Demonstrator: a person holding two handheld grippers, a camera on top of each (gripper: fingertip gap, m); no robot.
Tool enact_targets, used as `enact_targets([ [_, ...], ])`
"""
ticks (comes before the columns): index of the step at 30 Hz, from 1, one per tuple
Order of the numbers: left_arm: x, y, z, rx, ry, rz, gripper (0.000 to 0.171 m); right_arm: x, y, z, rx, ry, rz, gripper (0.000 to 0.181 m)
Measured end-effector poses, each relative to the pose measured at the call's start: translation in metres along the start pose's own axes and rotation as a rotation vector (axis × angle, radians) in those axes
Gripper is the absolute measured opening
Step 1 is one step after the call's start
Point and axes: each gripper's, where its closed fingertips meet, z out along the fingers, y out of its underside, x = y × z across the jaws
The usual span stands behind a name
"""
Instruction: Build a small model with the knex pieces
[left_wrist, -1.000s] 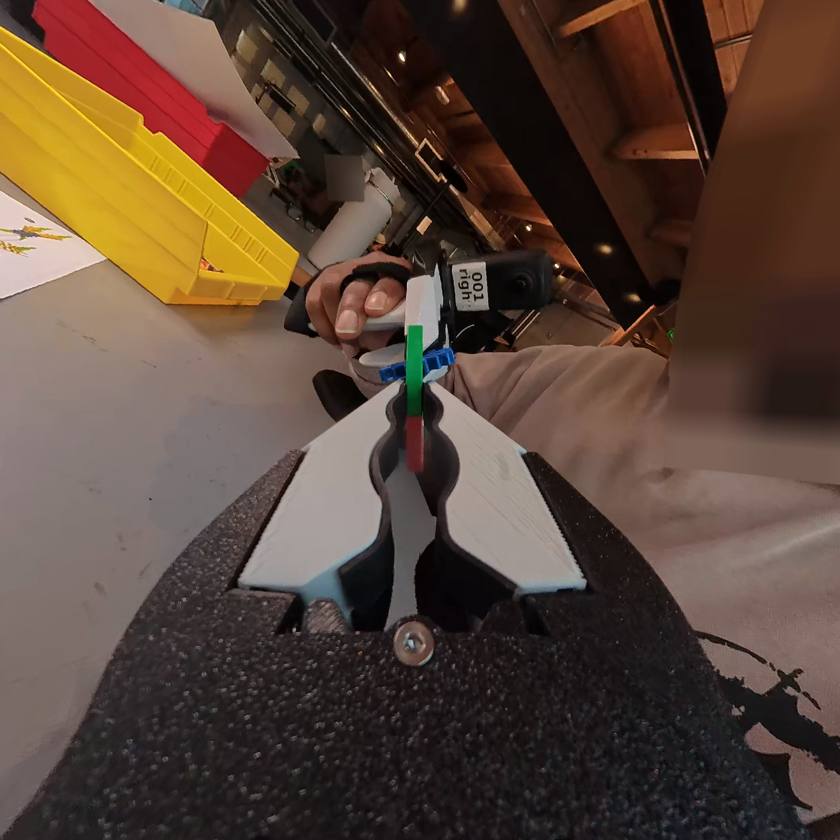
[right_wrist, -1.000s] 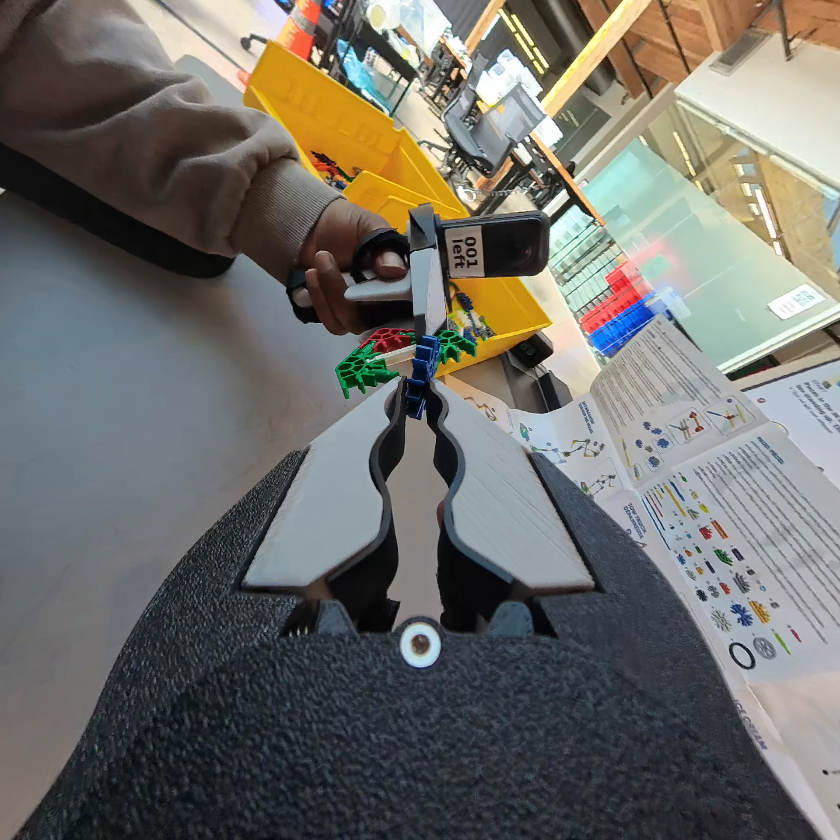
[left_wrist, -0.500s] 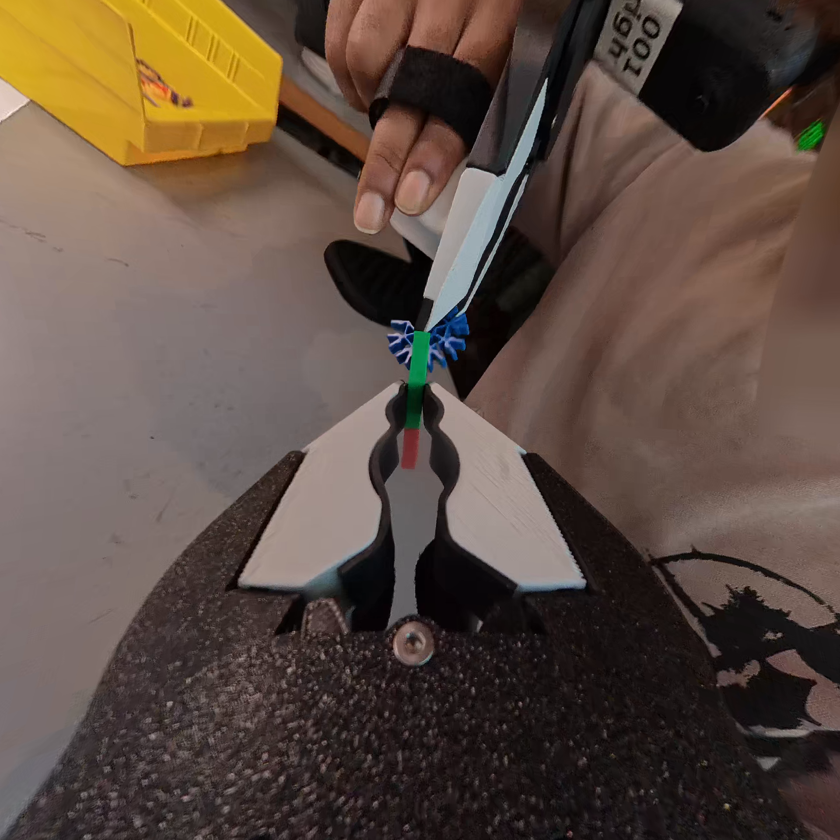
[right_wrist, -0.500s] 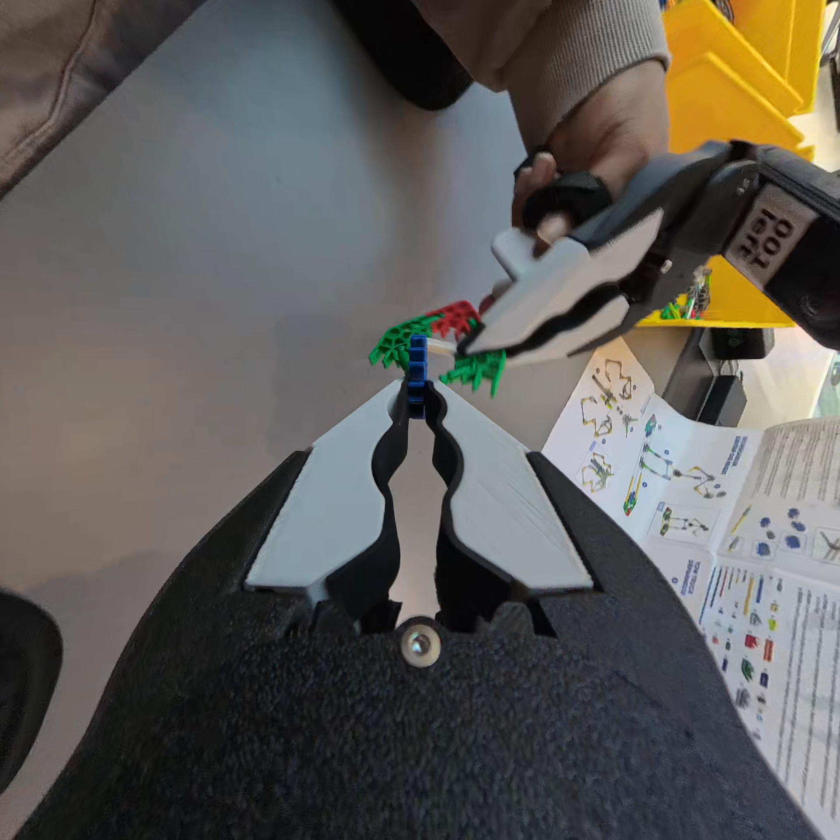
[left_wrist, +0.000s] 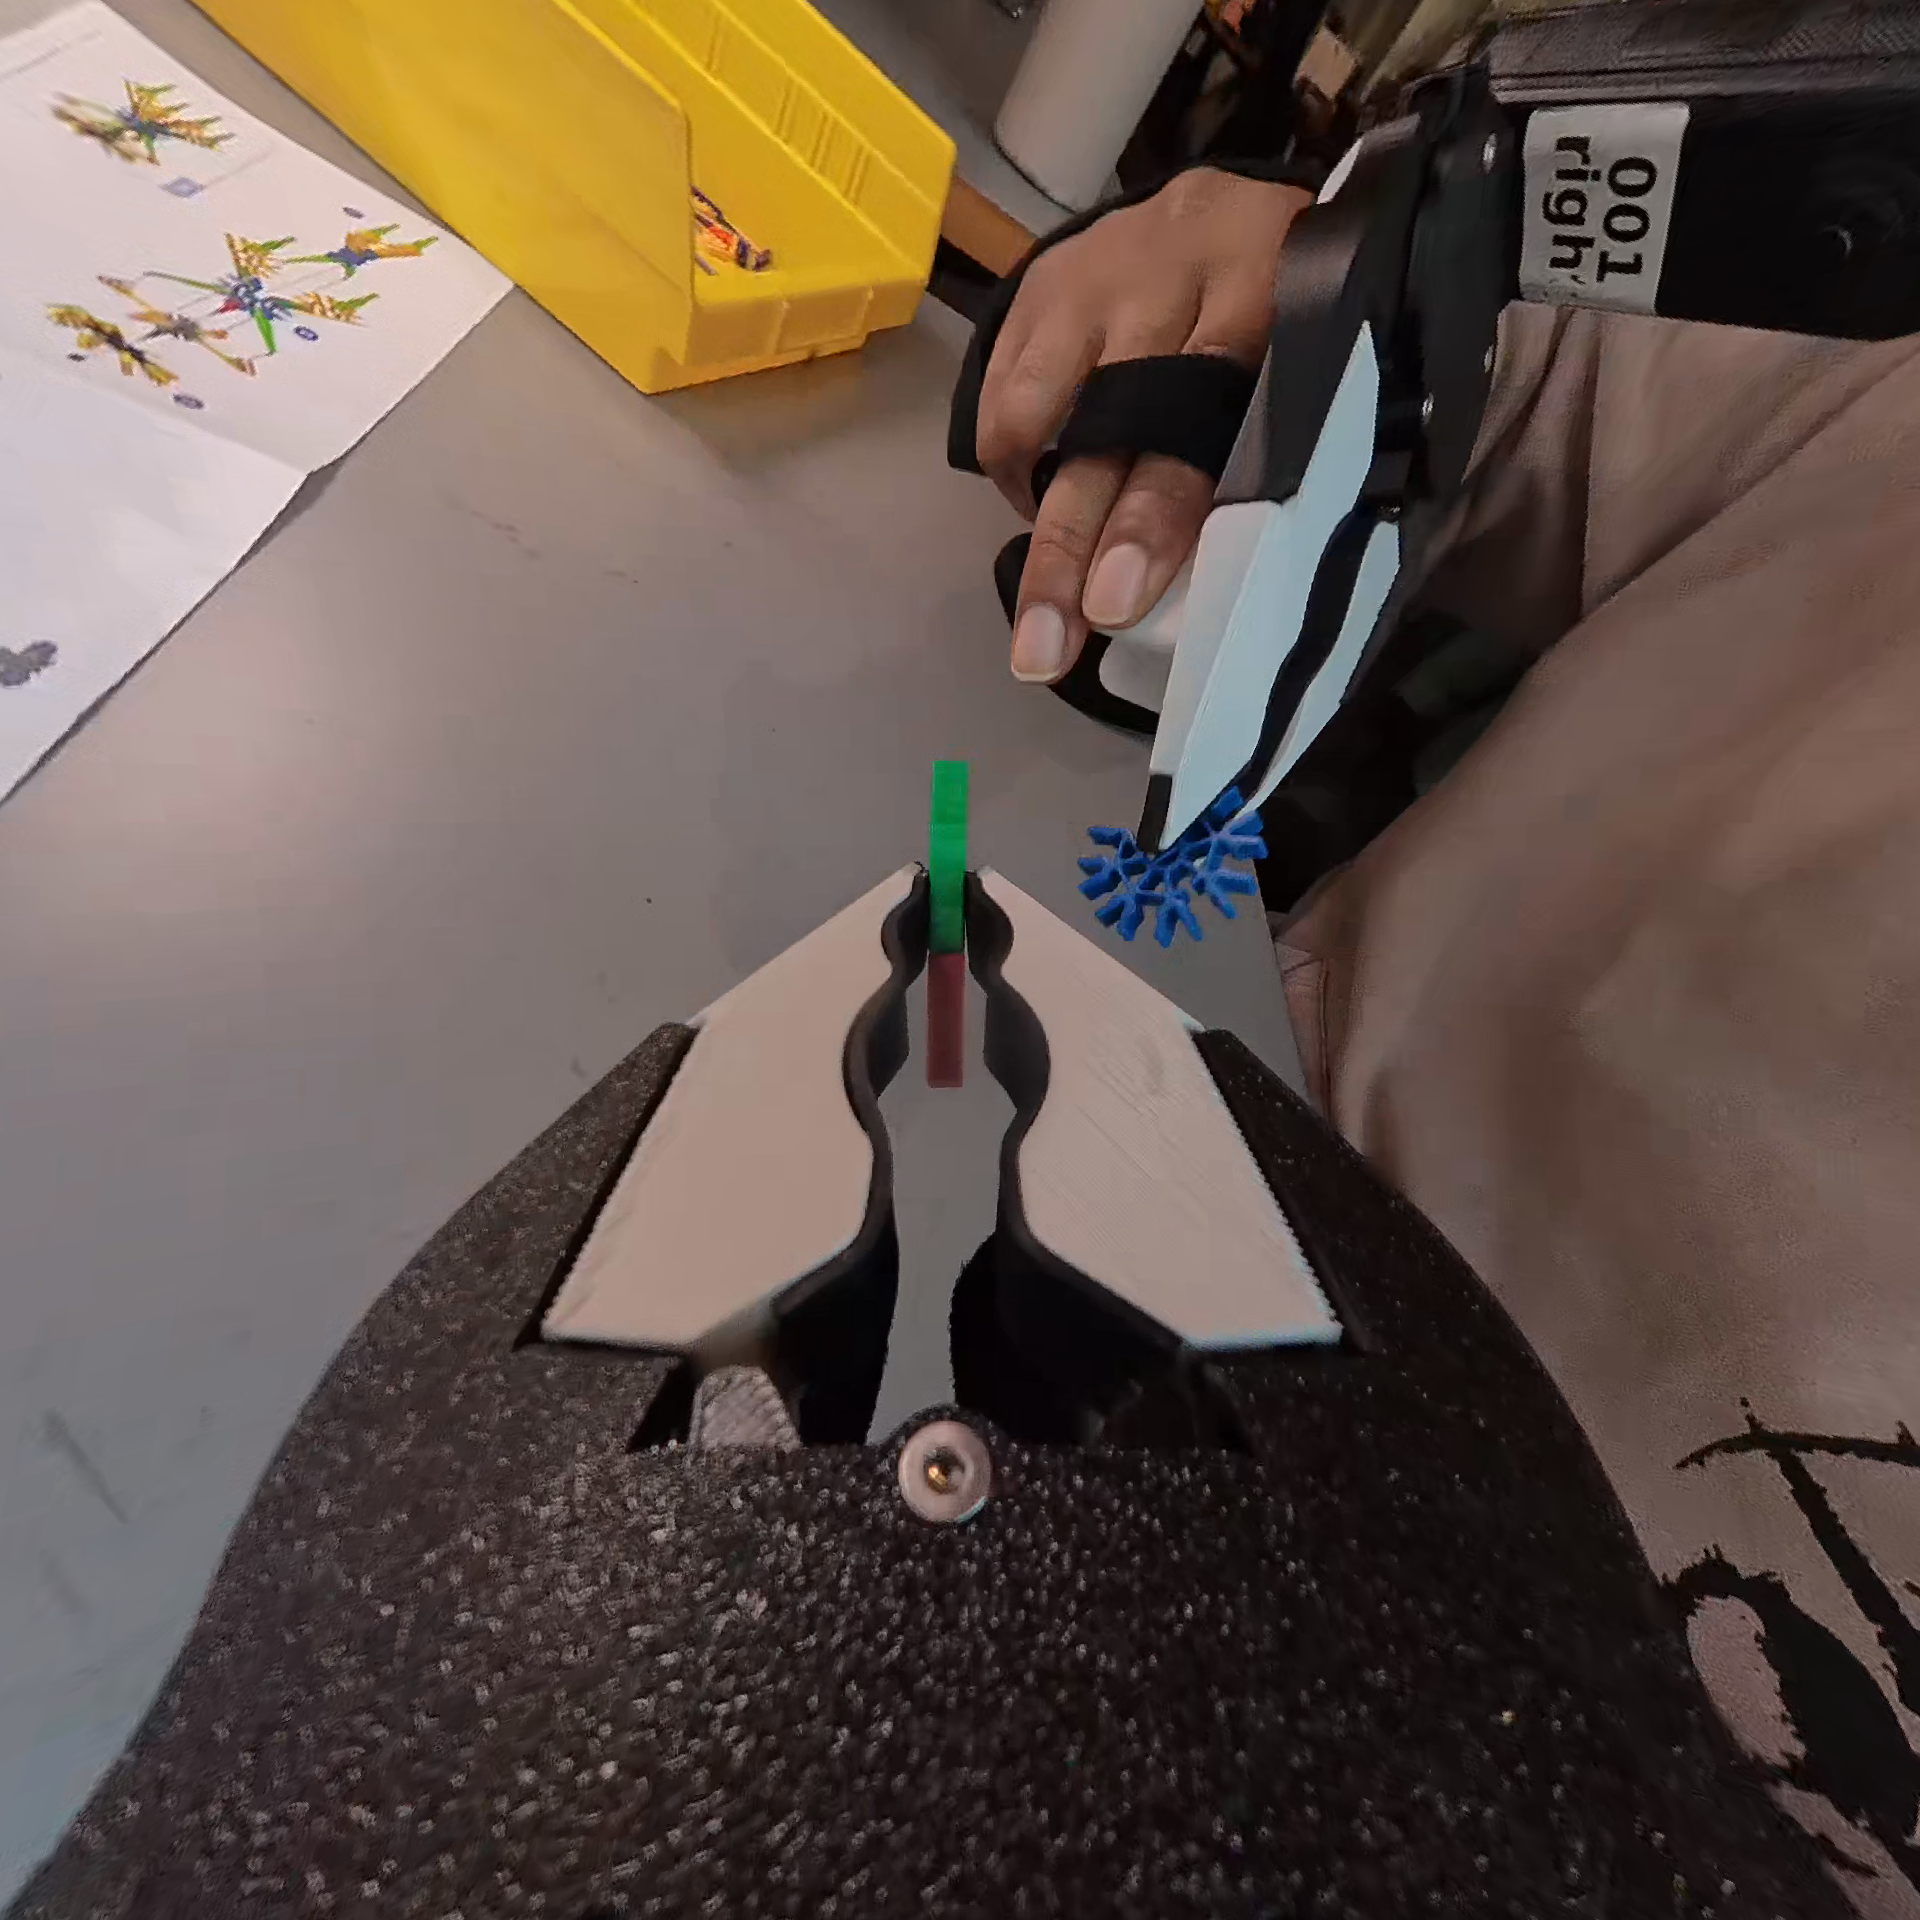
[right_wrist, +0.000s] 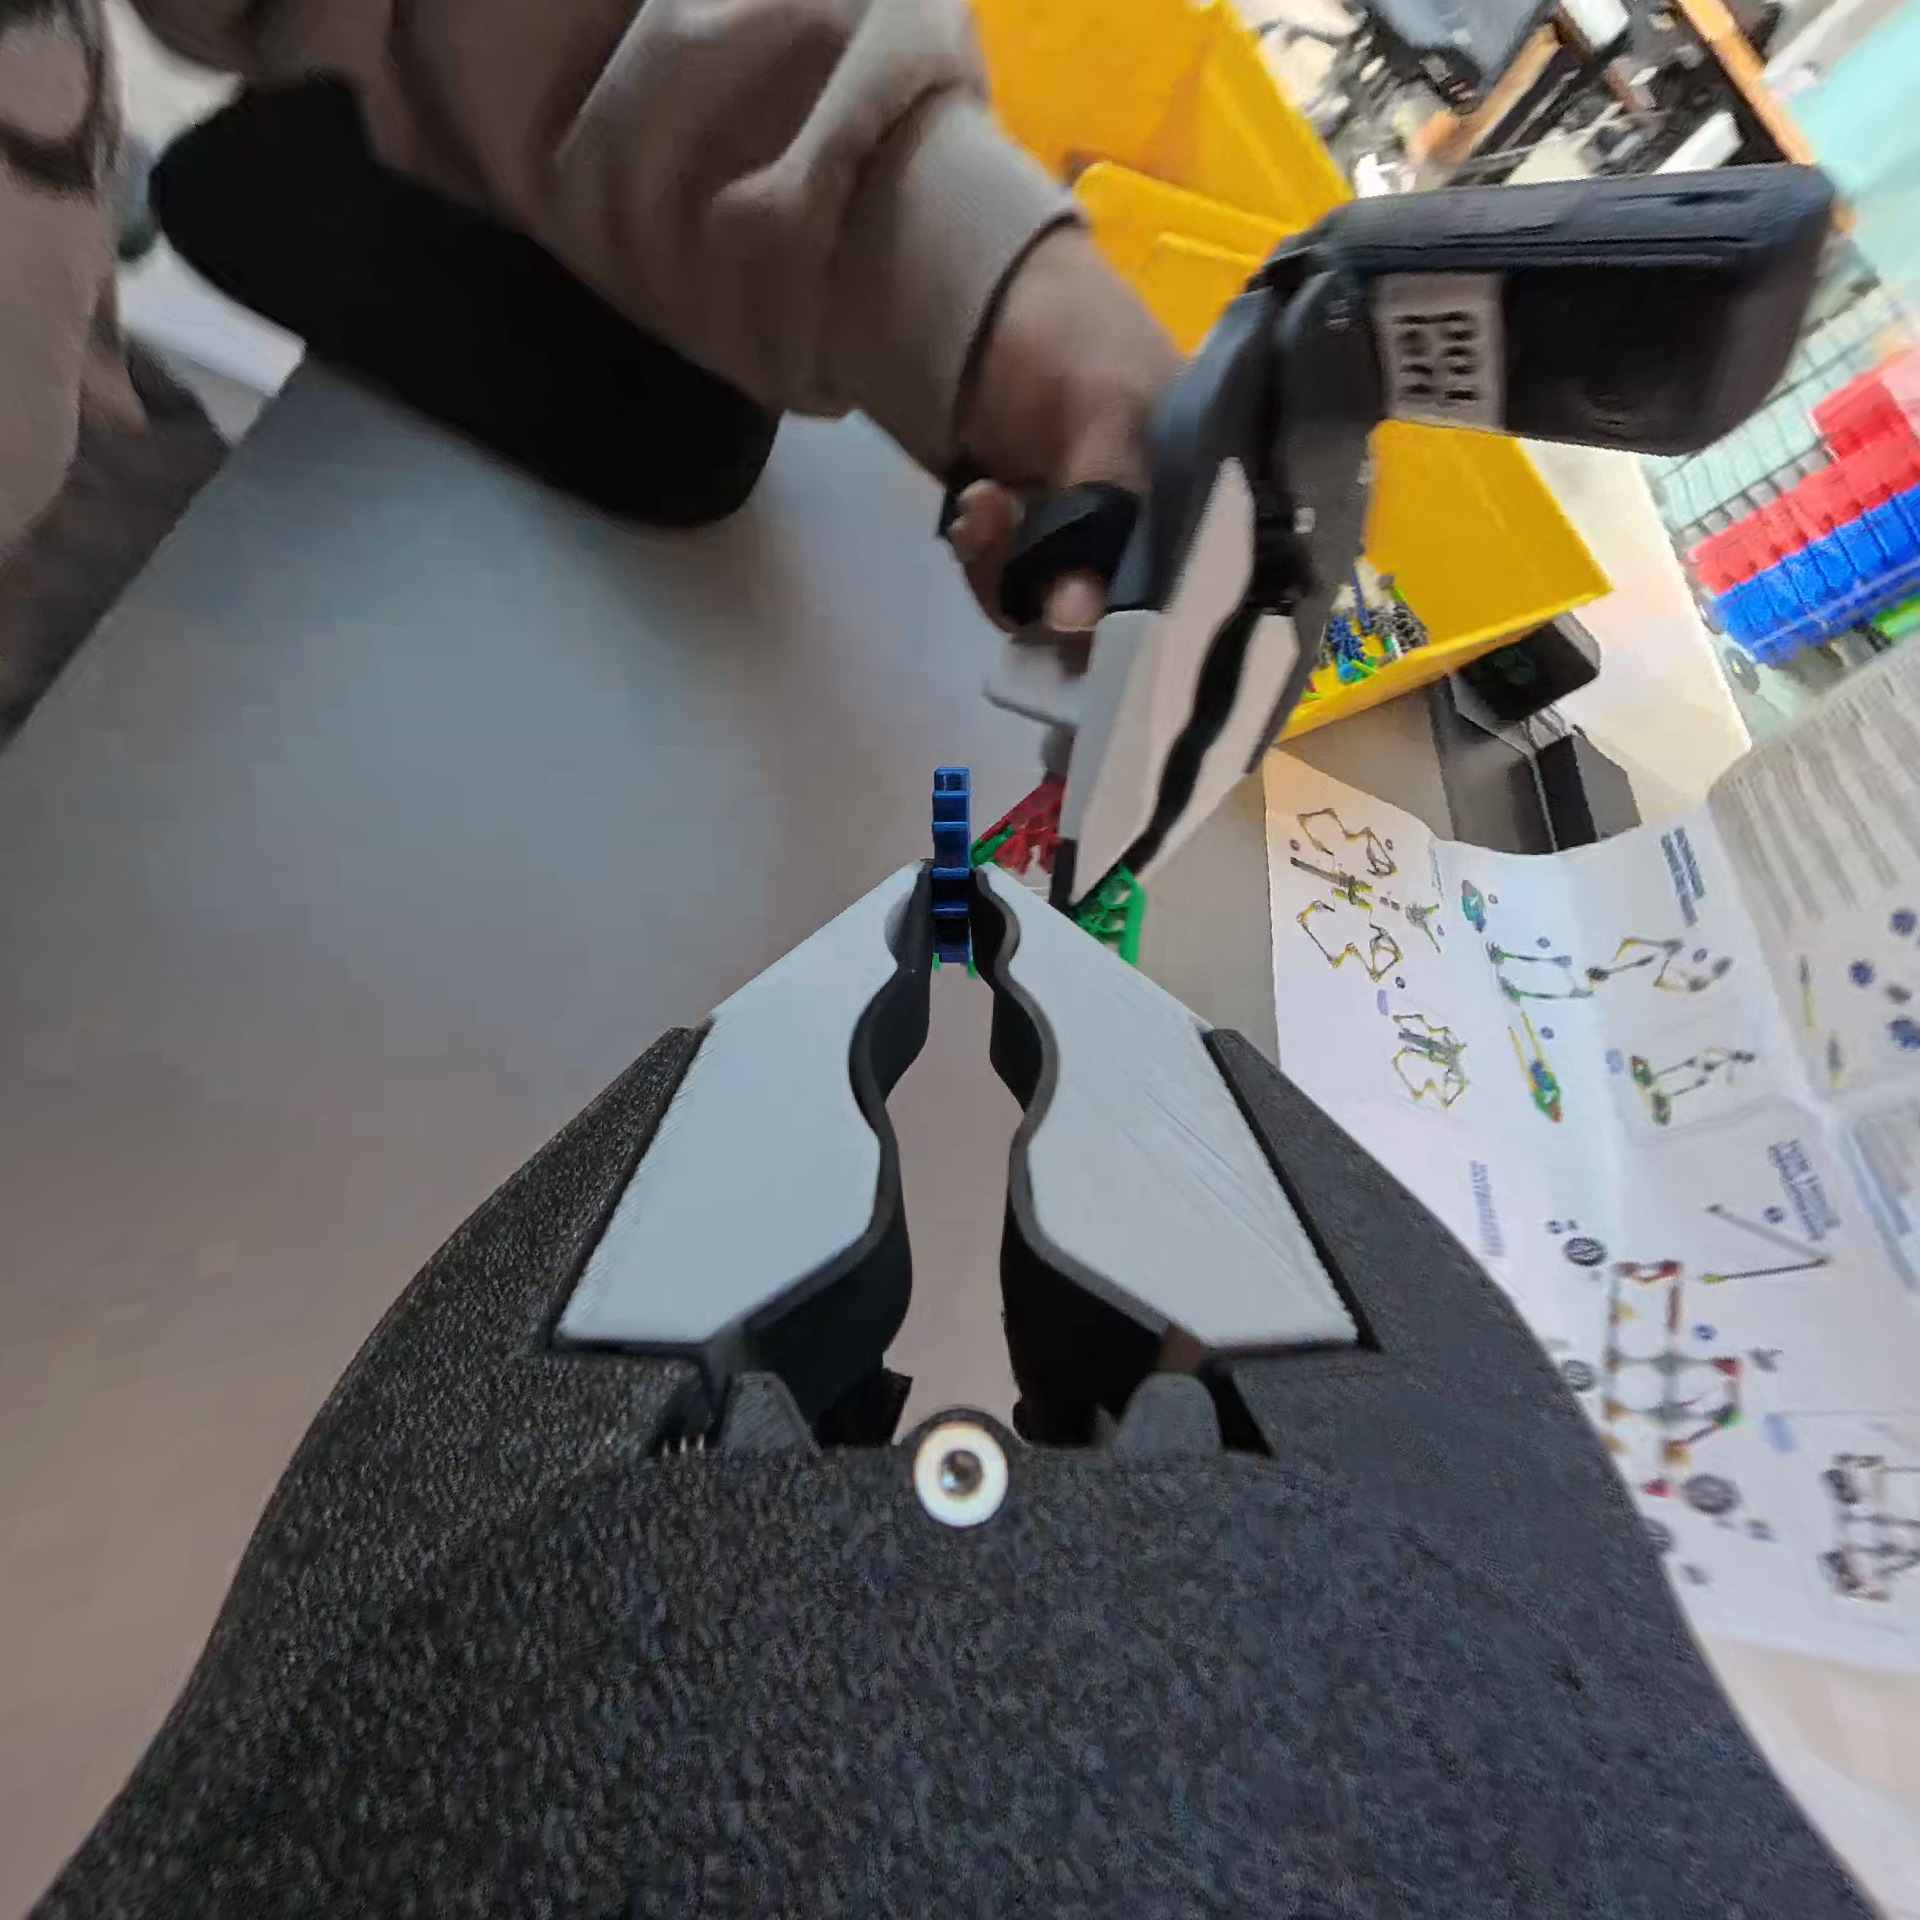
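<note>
Pinching toy pieces (left_wrist: 948, 862), jaws closed.

The flat plastic connector assembly (left_wrist: 948, 914) pinched edge-on in the pale grey-fingered, speckled black left gripper (left_wrist: 945, 883) is bright green at its far end and dark red nearer. At two o'clock of it, the snowflake-shaped plastic connector (left_wrist: 1169, 883) is royal blue. The long plastic bins (left_wrist: 665, 177) at eleven o'clock are yellow. The white paper instruction sheet (left_wrist: 156, 343) carries yellow, green and blue diagrams. The tabletop (left_wrist: 468, 779) is plain matte grey.
</note>
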Motion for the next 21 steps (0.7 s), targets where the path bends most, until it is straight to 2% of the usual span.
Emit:
enact_targets([
  [3, -0.014, 0.023, 0.008, -0.008, -0.022, -0.111, 0.004, 0.016, 0.006, 0.005, 0.171, 0.08, 0.331, 0.005],
  [6, -0.023, 0.039, 0.013, -0.054, -0.062, -0.119, 0.005, 0.029, 0.014, 0.01, 0.308, 0.114, 0.611, 0.005],
  [10, -0.026, 0.038, 0.015, -0.028, -0.073, -0.103, 0.006, 0.046, 0.019, 0.009, 0.484, 0.088, 0.921, 0.004],
  [11, -0.025, 0.035, 0.015, -0.006, -0.066, -0.087, 0.011, 0.049, 0.02, 0.008, 0.52, 0.071, 0.98, 0.004],
  [14, -0.02, 0.02, 0.01, 0.1, -0.068, 0.016, 0.032, 0.053, 0.018, 0.004, 0.62, 0.006, 1.098, 0.005],
  [17, -0.007, -0.001, 0.002, 0.212, -0.042, 0.091, 0.037, 0.049, 0.019, 0.003, 0.64, -0.025, 1.12, 0.005],
  [21, 0.003, -0.018, 0.0, 0.308, 0.0, 0.074, 0.032, 0.039, 0.014, 0.004, 0.634, -0.076, 1.102, 0.004],
])
